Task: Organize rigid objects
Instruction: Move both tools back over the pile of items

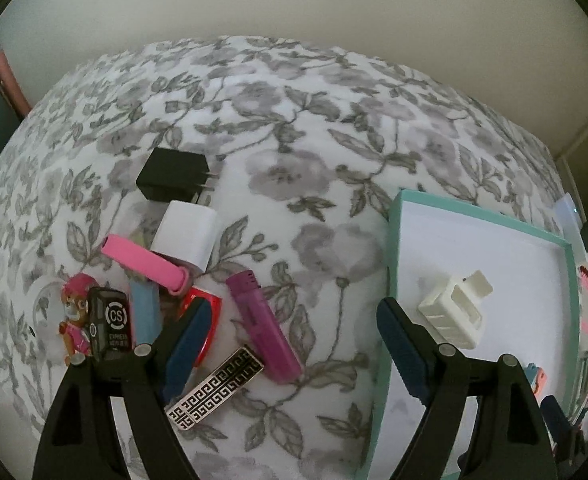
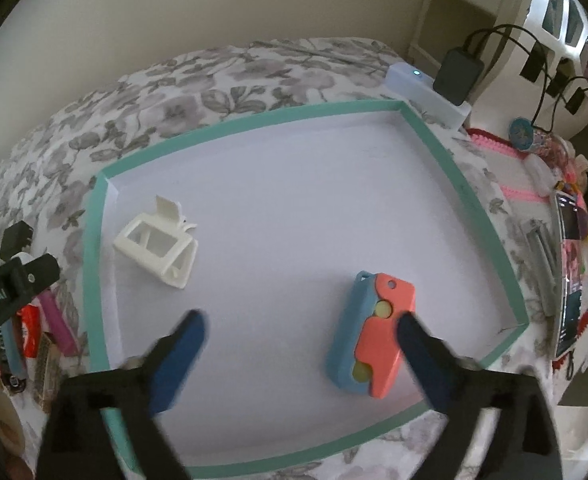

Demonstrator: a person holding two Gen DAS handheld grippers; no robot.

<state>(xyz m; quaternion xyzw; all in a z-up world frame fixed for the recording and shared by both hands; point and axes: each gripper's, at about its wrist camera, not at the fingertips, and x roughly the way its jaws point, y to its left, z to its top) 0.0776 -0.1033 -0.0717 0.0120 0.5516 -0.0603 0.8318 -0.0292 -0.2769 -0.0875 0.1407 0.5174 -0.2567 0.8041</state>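
Two pieces in, a pile to go: my right tongs [image 2: 299,326] hang spread and empty over the teal-rimmed tray [image 2: 94,264], where a white plastic clip [image 2: 156,244] lies near the left wall and a blue-and-coral folding toy [image 2: 367,344] lies toward the near right corner, one finger just beside it without pinching. The rest of the white tray floor is bare, so I judge there is ample room between the two pieces and along the far wall for more.

My left tongs [image 1: 290,318] are also spread and hold nothing, hovering above the floral bedspread [image 1: 294,120] beside the tray's left rim. Still unsorted there, crowded together: a purple lighter [image 1: 264,332], a patterned black-and-silver lighter [image 1: 216,388], a pink strap [image 1: 146,264], a white charger [image 1: 188,236], a black charger [image 1: 172,178], a red item [image 1: 210,320] partly under my left finger, a light blue stick [image 1: 146,312], a black "CS" case [image 1: 110,324] and a pink pup figure [image 1: 74,312].

By my reckoning the job is early. The purple lighter lies most open; the raised tray rim must be cleared on every carry. Clutter past the tray's right edge leaves little slack there.
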